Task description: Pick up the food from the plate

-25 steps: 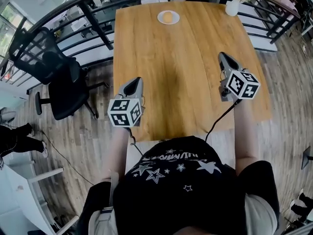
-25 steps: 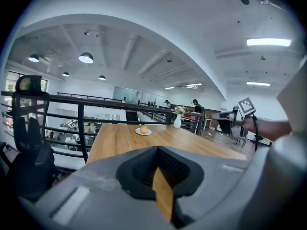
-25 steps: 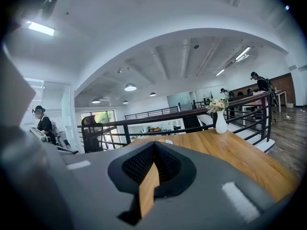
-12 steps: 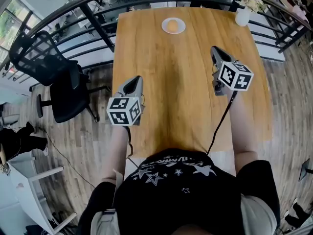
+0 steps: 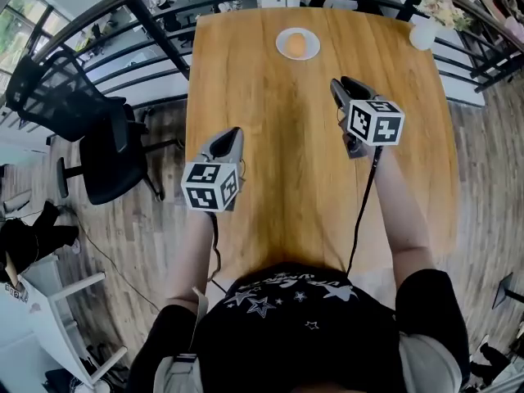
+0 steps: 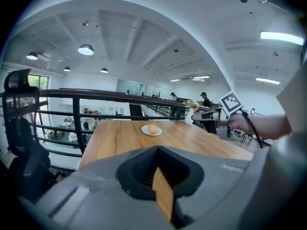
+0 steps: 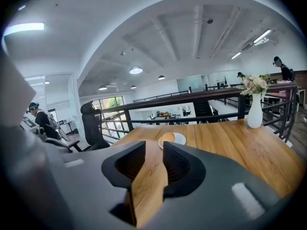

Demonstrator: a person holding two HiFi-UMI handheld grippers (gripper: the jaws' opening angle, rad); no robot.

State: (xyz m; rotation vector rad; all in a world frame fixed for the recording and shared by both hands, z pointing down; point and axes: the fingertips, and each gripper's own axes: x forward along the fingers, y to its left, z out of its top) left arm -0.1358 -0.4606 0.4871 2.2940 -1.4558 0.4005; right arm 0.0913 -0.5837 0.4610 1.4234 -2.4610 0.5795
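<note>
At the far end of the wooden table [image 5: 278,178], well apart from both grippers, a small round orange-brown piece of food [image 5: 297,44] sits in the middle of a white plate [image 5: 281,47]. Whether it is a bun or a fruit I cannot tell. It looks light and rounded, so it may roll or dent. The best hold is probably a gentle one across its widest part, with the jaws straddling it above the rim. The right gripper [image 5: 339,83] hovers over the table's middle on an outstretched forearm, nose tipped slightly down and aimed at the plate. Its jaws have just been opening and stand a little apart with nothing between them. The left gripper [image 5: 233,133] hangs by the table's left edge, jaws together and empty.
</note>
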